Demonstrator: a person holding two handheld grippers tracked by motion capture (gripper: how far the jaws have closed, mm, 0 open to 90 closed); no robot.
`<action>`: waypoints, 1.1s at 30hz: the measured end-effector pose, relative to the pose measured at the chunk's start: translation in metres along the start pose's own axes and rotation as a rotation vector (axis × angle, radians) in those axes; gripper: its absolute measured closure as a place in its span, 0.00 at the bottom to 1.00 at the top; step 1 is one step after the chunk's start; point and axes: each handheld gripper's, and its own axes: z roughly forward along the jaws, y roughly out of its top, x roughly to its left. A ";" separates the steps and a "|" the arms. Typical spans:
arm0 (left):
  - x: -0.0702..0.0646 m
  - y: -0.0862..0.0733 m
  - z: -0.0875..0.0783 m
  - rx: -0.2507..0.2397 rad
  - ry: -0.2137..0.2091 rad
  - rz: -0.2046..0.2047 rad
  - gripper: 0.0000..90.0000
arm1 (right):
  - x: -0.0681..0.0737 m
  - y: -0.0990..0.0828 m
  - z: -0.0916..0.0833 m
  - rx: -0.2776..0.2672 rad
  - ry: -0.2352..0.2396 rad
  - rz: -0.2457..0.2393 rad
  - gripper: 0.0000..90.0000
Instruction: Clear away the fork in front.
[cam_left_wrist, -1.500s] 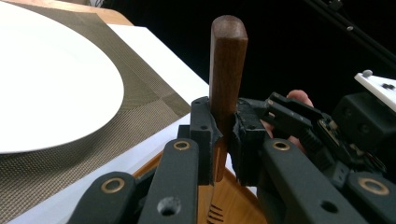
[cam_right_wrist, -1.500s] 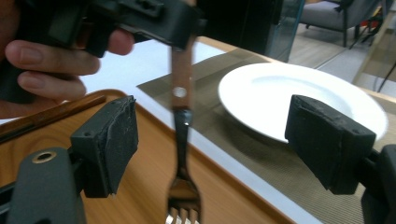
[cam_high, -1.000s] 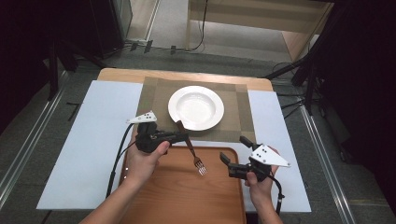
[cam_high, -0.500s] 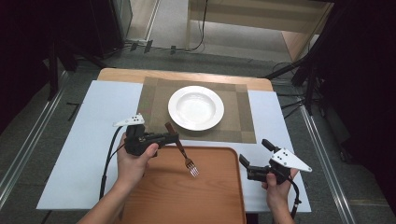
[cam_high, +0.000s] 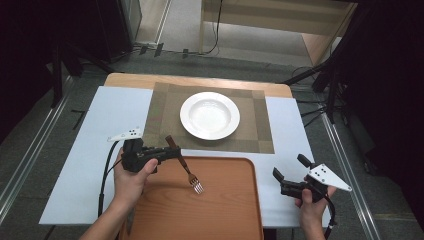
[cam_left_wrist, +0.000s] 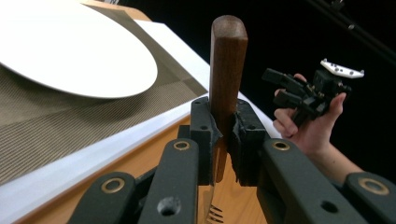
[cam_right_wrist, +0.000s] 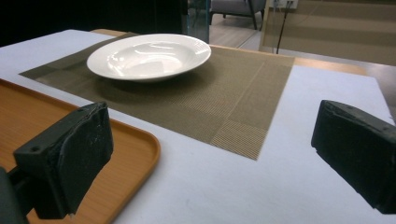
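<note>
Two tongs are held over the counter's near edge. The left tongs (cam_high: 167, 151) pinch the brown handle of a fork (cam_high: 186, 169), and its prongs hang down over the orange tray (cam_high: 220, 210). The right tongs (cam_high: 278, 179) are wide open with nothing in them, above the white sheet (cam_high: 107, 115) beside the tray. Farther back, a white plate (cam_high: 209, 115) sits on a brown mat (cam_high: 260, 132).

L gripper (cam_high: 172, 151): jaws clamped | R gripper (cam_high: 289, 173): jaws wide apart, empty
</note>
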 end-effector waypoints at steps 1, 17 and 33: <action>0.000 -0.001 -0.002 0.003 0.001 0.004 0.89 | -0.003 -0.002 -0.002 0.002 -0.007 0.001 0.00; 0.004 -0.019 -0.032 -0.014 -0.032 -0.032 0.89 | -0.031 -0.020 -0.013 0.000 -0.066 0.037 0.00; 0.008 -0.030 -0.051 -0.003 -0.051 -0.063 0.89 | -0.032 -0.023 -0.016 -0.020 -0.075 0.015 0.00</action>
